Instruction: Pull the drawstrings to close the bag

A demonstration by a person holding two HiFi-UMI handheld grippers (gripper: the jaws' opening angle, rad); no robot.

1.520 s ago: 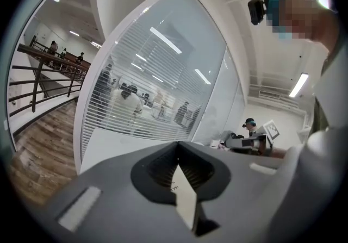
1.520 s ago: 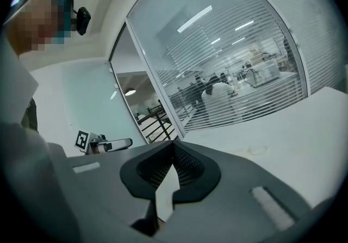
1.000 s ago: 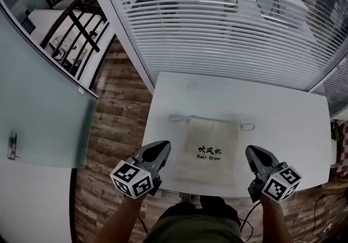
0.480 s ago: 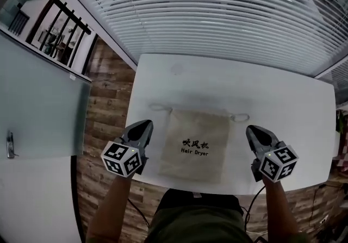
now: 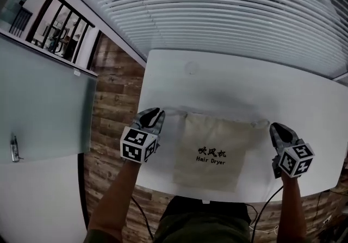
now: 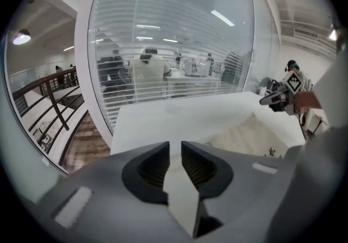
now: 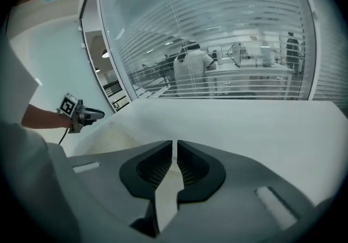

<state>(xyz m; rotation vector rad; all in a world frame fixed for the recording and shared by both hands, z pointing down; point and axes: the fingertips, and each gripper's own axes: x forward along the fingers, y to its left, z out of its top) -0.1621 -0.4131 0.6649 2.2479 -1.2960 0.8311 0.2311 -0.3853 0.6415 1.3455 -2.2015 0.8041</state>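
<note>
A beige drawstring bag [image 5: 215,149] printed "Hair Dryer" lies flat on the white table [image 5: 217,81], its mouth at the far side. A thin drawstring loop [image 5: 173,110] sticks out at its top left, another drawstring loop [image 5: 262,123] at its top right. My left gripper [image 5: 154,113] is beside the left loop, jaws nearly together with nothing between them. My right gripper [image 5: 278,128] is just right of the right loop, also shut and empty. The left gripper view shows its own left gripper [image 6: 175,147], the bag [image 6: 247,136] and the right gripper [image 6: 274,98]. The right gripper view shows its own right gripper [image 7: 175,144] and the bag [image 7: 111,138].
A glass wall with white blinds [image 5: 228,13] runs behind the table's far edge. Wood floor [image 5: 111,111] and a frosted glass door [image 5: 43,106] lie to the left. A faint round mark [image 5: 191,67] shows on the far part of the tabletop.
Both grippers have moved forward from the bag's lower corners up to its top corners, next to the drawstring loops. The bag has not moved.
</note>
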